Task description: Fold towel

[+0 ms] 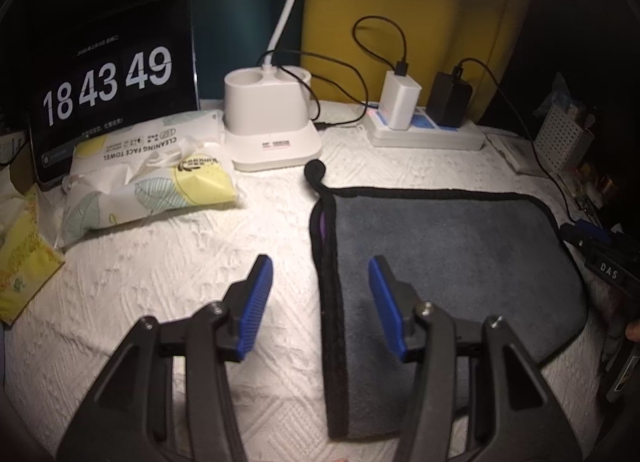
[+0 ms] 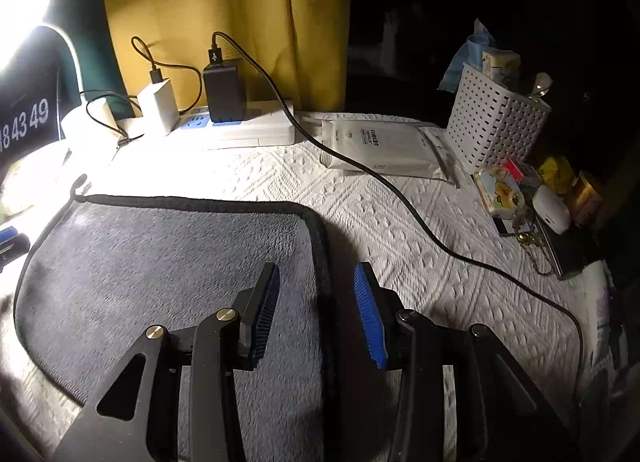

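Observation:
A grey towel with a black border lies folded flat on the white textured cloth; its hanging loop sticks out at the far left corner. My left gripper is open and empty, its jaws straddling the towel's left edge from above. My right gripper is open and empty, its jaws straddling the towel's right edge. The right gripper also shows at the right edge of the left wrist view. A little purple shows under the towel's left border.
A pack of face towels and a clock screen stand at the far left. A white lamp base and a power strip with chargers line the back. A black cable, a wipes pack and a white basket lie to the right.

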Demonstrator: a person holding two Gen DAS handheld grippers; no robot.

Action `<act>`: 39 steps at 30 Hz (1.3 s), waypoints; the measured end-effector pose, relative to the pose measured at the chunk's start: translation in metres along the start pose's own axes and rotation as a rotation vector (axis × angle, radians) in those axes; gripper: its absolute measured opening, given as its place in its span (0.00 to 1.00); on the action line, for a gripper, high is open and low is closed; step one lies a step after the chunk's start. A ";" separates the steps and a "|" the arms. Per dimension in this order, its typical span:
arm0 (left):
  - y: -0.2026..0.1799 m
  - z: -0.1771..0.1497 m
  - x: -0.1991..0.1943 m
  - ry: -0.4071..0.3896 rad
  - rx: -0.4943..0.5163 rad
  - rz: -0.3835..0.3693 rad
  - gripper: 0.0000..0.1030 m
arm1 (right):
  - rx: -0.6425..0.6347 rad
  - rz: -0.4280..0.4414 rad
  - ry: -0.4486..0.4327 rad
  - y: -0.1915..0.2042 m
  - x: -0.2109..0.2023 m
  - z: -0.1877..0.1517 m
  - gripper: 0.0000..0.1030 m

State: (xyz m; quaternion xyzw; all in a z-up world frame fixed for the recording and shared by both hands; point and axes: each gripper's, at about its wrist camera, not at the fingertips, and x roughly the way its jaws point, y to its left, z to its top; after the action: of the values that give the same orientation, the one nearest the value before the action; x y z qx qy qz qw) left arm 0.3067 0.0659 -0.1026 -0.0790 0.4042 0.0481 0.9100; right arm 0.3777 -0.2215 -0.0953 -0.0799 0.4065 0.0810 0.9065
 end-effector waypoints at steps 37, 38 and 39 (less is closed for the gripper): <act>-0.016 -0.052 -0.059 -0.039 0.005 -0.057 0.65 | -0.007 0.029 -0.027 0.012 -0.066 -0.049 0.40; -0.016 -0.053 -0.061 -0.041 0.005 -0.058 0.65 | -0.008 0.030 -0.027 0.013 -0.068 -0.050 0.40; -0.016 -0.055 -0.063 -0.041 0.004 -0.060 0.65 | -0.009 0.031 -0.028 0.014 -0.070 -0.052 0.40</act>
State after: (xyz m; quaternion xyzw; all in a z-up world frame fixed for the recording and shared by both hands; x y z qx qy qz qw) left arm 0.2274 0.0387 -0.0906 -0.0882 0.3828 0.0216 0.9193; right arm 0.2909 -0.2249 -0.0780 -0.0763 0.3948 0.0978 0.9104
